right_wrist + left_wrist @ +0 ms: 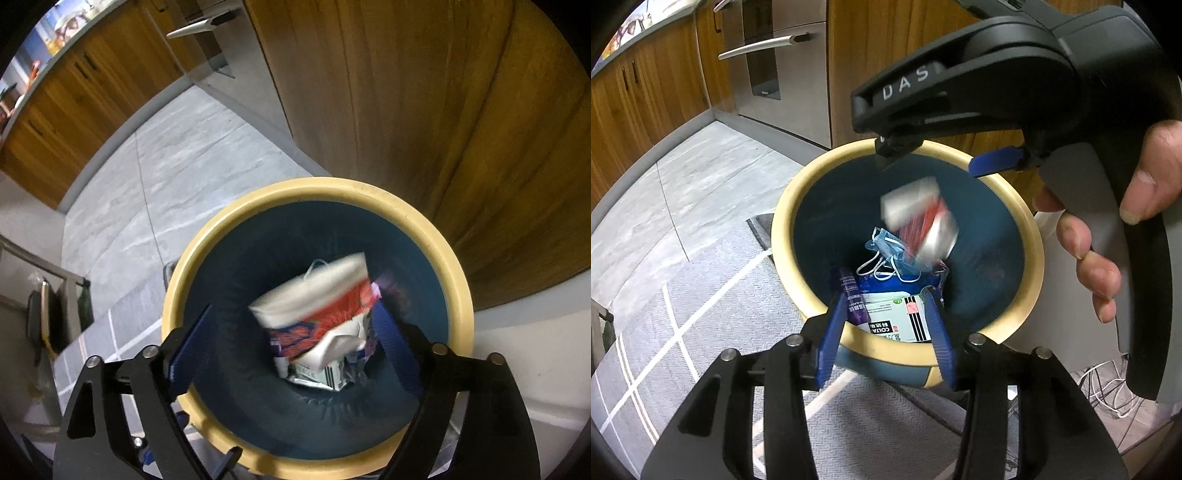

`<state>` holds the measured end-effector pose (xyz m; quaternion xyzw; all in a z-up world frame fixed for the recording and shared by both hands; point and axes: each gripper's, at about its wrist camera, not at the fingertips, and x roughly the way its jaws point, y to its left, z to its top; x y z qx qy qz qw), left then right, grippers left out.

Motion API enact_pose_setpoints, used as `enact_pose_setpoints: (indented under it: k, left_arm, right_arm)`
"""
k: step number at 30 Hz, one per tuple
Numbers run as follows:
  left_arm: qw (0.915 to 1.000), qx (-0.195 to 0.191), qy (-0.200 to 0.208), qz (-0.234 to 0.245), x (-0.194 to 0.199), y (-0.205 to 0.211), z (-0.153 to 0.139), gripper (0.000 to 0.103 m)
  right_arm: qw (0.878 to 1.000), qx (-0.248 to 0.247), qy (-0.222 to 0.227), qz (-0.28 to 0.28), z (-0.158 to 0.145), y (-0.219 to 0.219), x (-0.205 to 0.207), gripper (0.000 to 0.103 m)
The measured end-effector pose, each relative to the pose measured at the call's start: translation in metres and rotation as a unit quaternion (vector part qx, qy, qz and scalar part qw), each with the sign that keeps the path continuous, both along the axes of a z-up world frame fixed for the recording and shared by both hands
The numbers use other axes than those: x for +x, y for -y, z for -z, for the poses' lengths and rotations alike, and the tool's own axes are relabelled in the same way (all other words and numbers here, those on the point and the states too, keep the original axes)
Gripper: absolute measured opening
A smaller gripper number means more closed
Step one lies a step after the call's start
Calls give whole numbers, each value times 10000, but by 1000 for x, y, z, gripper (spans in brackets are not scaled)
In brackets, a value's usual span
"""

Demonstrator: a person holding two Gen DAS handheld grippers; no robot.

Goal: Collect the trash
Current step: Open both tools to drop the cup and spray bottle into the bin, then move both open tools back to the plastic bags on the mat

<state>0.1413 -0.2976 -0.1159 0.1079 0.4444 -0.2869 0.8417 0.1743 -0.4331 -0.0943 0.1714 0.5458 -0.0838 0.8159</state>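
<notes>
Grey marbled floor tiles (pixel 713 173) fill the left of the frame, with wooden cabinets (pixel 639 96) along the upper left, a stainless oven (pixel 783 62) at top centre, and a grey white-lined rug (pixel 701 295) at lower left.

The letters "DAS" stand in pale capitals on a grey band across the black body of the right gripper (pixel 923 162), above and beyond the left gripper's (pixel 886 314) blue fingertips in the left wrist view.

Between those fingertips, inside the bin (pixel 1027 310), lies a white and blue wipes pack (pixel 897 317). Its label shows the word "COLIA" upside down, though the last letters are unsure, with a row of Chinese characters beside it that are too small to read.

A purple wrapper (pixel 853 295) next to the left fingertip carries white print, unreadable.

The blurred red and white packet (pixel 321 306) shows no legible text in either view.
</notes>
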Motion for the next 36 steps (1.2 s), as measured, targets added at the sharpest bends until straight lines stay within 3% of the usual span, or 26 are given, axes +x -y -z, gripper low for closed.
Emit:
enact_pose_setpoints:
  k: [6, 10, 13, 22, 29, 36]
  left_arm:
    - [9999, 48, 61, -71, -1, 1, -1, 58]
    - [9995, 95, 216, -215, -5, -5, -7, 79]
    - [9985, 154, 363, -385, -7, -14, -15, 88]
    - [9956, 80, 485, -798, -20, -67, -55, 94]
    - [9916, 79, 592, -1150, -38, -125, -92, 97]
    - [9848, 66, 686, -1592, -71, -196, -118, 97]
  right_arm:
    - [10000, -13, -24, 38, 0, 0, 1, 94]
    - [10000, -22, -39, 33, -2, -2, 4, 97]
    - [10000, -92, -26, -6, -6, -5, 4, 97]
    - [9977, -415, 376, -386, -44, -42, -14, 98]
    - [9962, -288, 576, -579, -69, -82, -45, 98]
    - [9964, -82, 465, -697, -72, -113, -79, 98]
